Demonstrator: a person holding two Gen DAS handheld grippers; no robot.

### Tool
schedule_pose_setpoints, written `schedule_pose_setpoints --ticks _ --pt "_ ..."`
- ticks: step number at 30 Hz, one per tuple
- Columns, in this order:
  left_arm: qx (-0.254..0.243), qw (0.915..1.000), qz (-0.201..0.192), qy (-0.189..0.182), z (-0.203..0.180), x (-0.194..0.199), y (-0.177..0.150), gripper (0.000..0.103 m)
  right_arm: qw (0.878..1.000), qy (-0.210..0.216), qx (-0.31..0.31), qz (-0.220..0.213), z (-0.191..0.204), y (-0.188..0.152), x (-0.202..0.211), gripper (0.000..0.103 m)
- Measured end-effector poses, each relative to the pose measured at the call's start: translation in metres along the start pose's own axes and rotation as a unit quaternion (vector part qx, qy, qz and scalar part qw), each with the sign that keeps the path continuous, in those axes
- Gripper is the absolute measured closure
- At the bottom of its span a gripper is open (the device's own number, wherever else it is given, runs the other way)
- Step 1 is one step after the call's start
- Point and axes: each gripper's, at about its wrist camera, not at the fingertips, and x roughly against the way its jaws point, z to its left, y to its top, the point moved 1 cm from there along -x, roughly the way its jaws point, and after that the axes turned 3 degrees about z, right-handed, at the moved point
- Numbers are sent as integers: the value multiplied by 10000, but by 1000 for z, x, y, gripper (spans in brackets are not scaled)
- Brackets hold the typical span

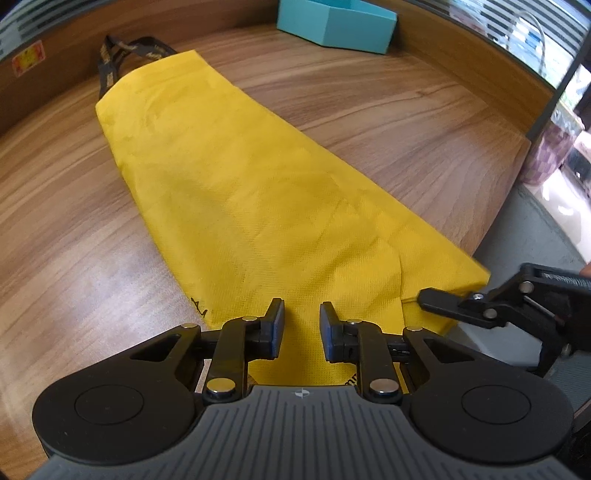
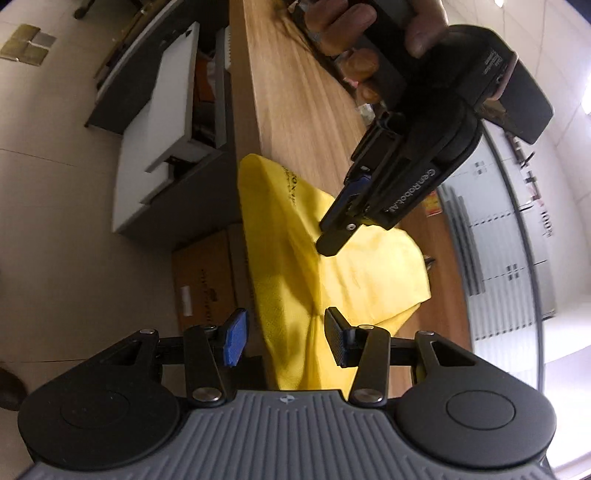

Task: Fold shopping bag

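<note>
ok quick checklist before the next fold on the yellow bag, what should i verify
1. Yellow non-woven shopping bag lies flat along the wooden table: ok, folded into a long strip, a few creases.
2. Left gripper has the near edge: cannot tell, fabric sits between the jaws but a gap shows.
3. Right gripper has the corner: not ok, jaws open, the fabric is between them but not pinched.
4. Near end supported: not ok, the corner hangs past the table edge.
5. Black handles tucked in: not ok, they stick out at the far end.
6. Fold path clear: ok, the teal cardboard box sits apart from the bag.
</note>
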Motion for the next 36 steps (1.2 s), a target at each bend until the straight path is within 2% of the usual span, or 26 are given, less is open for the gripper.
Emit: schedule_pose_setpoints --ticks 1,4,7,10,13,15,16,17,19,20,22,23,26,28,30,32,34,36 --pt "-22 10000 29 -39 0 0 0 80 9998 150 -104 30 -4 1 -1 85" --pt "-150 9996 151 -169 1 1 1 80 9992 367 -126 40 -5 3 6 94" --pt "-339 9988 240 -247 -1 2 0 80 9981 547 -278 -24 -24 6 12 95" --pt "-474 9978 312 -344 -2 3 -1 80 9983 483 -283 -139 -44 11 16 97" --pt "-571 9966 392 -457 1 3 1 80 9920 1083 -645 -14 -73 19 14 97" --pt "-633 9954 465 -552 3 2 4 81 9723 1949 -1242 360 -104 23 -6 97" --pt "-675 9945 511 -611 4 2 5 81 9661 2094 -1456 396 -114 23 -12 96" --pt "-702 9940 535 -640 4 2 7 81 9524 2427 -1775 504 -129 21 -24 97" --pt "-786 9923 614 -729 6 1 10 81 9180 3078 -2395 717 -159 19 -48 96" --pt "-807 9919 629 -748 6 1 10 81 8966 3471 -2610 871 -172 16 -64 97" --pt "-850 9907 665 -829 8 1 12 81 8707 3857 -2866 1046 -185 10 -85 96" --pt "-820 9905 674 -870 9 1 12 82 8453 4186 -3073 1255 -192 5 -102 97" --pt "-712 9903 689 -977 14 0 14 83 8015 4679 -3394 1533 -205 -4 -136 96" --pt "-694 9896 713 -1035 16 0 16 84 7840 4872 -3466 1669 -209 -7 -154 96" --pt "-676 9891 756 -1064 16 -1 18 85 7762 5043 -3354 1751 -210 -4 -163 96" --pt "-625 9893 803 -1047 17 -1 21 91 7691 5253 -3154 1819 -210 -1 -172 96" --pt "-495 9894 895 -1029 20 -4 26 93 7628 5444 -2949 1866 -211 3 -181 97" --pt "-434 9908 911 -898 18 -2 28 93 7480 5689 -2778 1991 -212 7 -194 99"
